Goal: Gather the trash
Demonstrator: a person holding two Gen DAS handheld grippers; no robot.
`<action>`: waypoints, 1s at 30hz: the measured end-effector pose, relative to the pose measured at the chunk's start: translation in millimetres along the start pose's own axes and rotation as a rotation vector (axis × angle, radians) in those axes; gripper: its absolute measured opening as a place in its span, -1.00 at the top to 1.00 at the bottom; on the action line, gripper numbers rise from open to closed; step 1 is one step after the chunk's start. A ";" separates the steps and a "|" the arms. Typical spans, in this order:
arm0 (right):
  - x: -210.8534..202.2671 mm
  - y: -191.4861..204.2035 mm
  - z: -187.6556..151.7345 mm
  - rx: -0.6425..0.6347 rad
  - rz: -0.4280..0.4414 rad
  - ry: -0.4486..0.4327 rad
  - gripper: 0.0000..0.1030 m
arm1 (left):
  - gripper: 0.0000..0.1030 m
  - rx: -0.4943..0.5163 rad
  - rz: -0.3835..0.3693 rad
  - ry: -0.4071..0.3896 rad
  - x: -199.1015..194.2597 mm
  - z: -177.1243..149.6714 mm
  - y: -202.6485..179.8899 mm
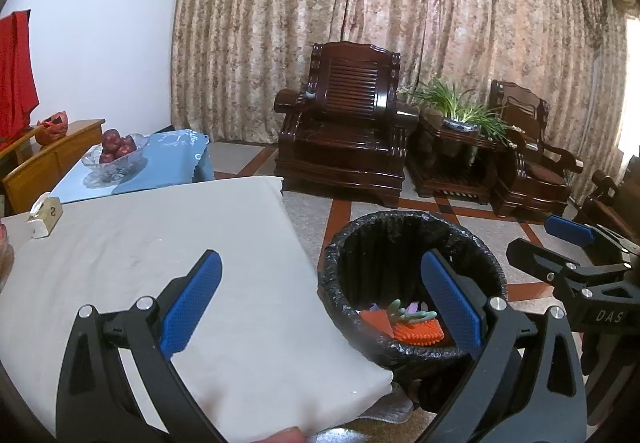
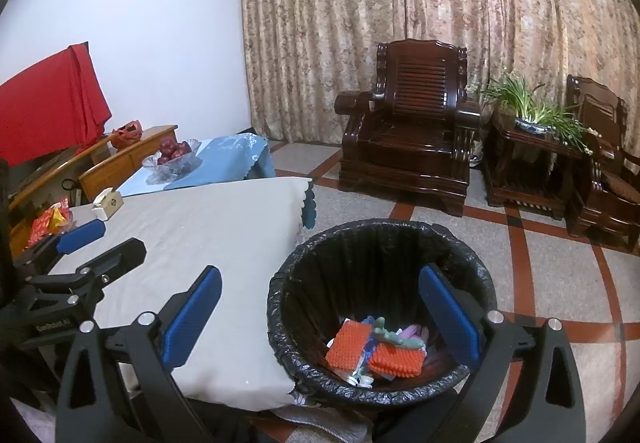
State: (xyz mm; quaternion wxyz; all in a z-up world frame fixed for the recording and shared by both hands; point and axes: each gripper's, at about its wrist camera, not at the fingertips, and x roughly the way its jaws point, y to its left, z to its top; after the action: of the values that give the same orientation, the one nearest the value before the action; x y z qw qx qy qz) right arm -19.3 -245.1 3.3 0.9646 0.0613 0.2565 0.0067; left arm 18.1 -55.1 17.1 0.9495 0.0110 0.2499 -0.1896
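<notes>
Looking out through both wrist cameras, I see the patterned curtain [image 1: 360,23] filling the far wall, with a dark carved wooden armchair [image 1: 344,123] standing before it on the tiled floor [image 2: 560,275]. Nearer to me is the worktop [image 1: 160,263], covered by a plain pale cloth and bare over most of its surface; a tissue box [image 1: 44,217] sits at its far left corner. Beyond it, a second table with a blue cloth [image 1: 168,159] carries a glass bowl of red fruit [image 1: 116,153]. Just beside the worktop's right edge stands the trash bin [image 2: 380,307], lined with a black bag and open at the top. The trash lies at the bottom of it: two orange bumpy pieces [image 2: 348,347], a grey-green piece [image 2: 394,337] on top of them, and some pale scraps I cannot make out. My left claw [image 1: 320,307] hangs with its blue pads spread wide, one pad over the worktop and the other over the bin's mouth, gripping nothing. My right claw [image 2: 320,315] is likewise spread wide and empty, one pad over the worktop edge and the other over the bin's opening. Each claw shows at the edge of the other's view.
</notes>
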 end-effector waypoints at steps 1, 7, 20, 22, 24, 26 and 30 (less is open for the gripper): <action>0.1 0.2 -0.1 0.000 0.000 0.000 -0.88 | -0.88 0.000 -0.001 -0.001 0.1 0.2 0.4; -0.2 0.9 -0.5 -0.001 0.001 0.000 -0.88 | -0.88 0.001 -0.001 -0.002 0.4 0.2 2.0; 0.1 1.2 -0.6 -0.002 0.000 0.000 -0.88 | -0.88 0.001 -0.001 -0.001 0.8 -0.3 2.5; 0.2 1.3 -0.7 -0.002 -0.001 0.000 -0.88 | -0.88 0.002 0.000 -0.001 0.7 -0.4 2.6; 0.1 1.8 -0.6 -0.001 0.000 0.000 -0.88 | -0.88 0.002 0.000 -0.001 0.7 -0.1 2.2; -0.1 1.6 -0.4 -0.002 -0.001 0.000 -0.88 | -0.88 0.001 0.000 -0.001 1.1 -0.2 3.5; 0.1 1.6 -0.4 -0.001 0.000 0.001 -0.88 | -0.88 0.003 0.001 -0.001 1.0 0.1 3.3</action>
State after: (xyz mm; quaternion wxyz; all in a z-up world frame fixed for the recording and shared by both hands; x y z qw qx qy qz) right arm -19.4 -243.4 3.1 0.9645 0.0607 0.2569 0.0068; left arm 20.1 -52.4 16.5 0.9496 0.0124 0.2493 -0.1895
